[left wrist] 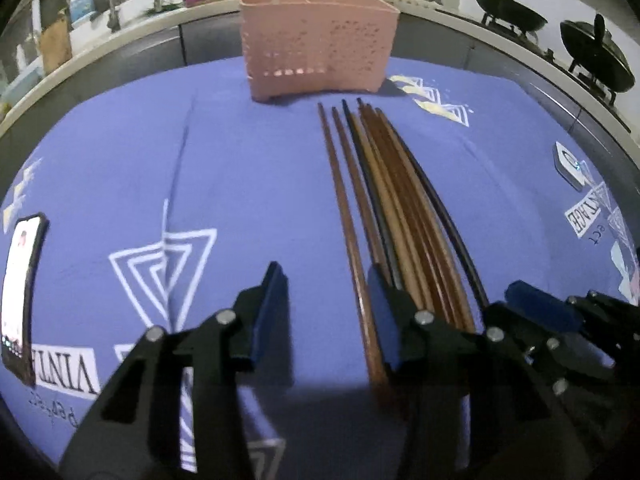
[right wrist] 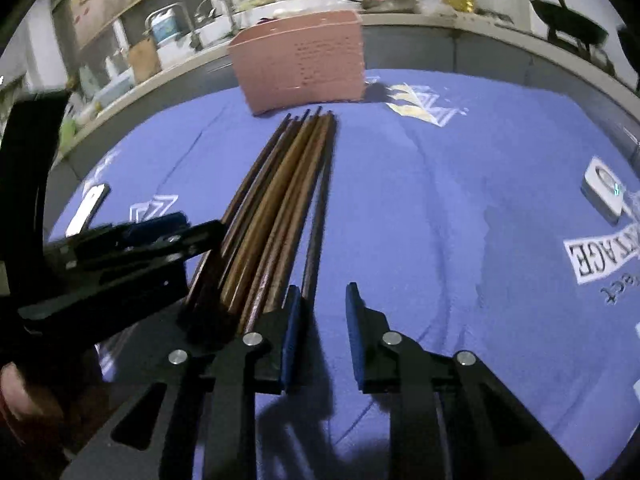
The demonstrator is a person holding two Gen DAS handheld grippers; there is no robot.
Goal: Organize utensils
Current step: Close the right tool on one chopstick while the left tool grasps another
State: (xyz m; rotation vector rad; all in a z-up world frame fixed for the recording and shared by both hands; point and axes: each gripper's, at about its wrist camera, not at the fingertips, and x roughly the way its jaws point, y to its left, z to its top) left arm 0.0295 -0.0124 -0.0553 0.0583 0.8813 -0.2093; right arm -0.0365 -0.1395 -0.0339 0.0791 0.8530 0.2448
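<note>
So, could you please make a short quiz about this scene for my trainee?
1. True or false: the chopsticks stand inside the pink utensil holder.
2. In the left wrist view, what lies near the left edge of the purple tablecloth? A) a smartphone B) a spoon C) a plate
3. Fill in the number: in the gap between the fingers of the left gripper you see ___ chopstick.

Key: 1 false, they lie flat on the tablecloth in front of it; 2 A; 3 one.
</note>
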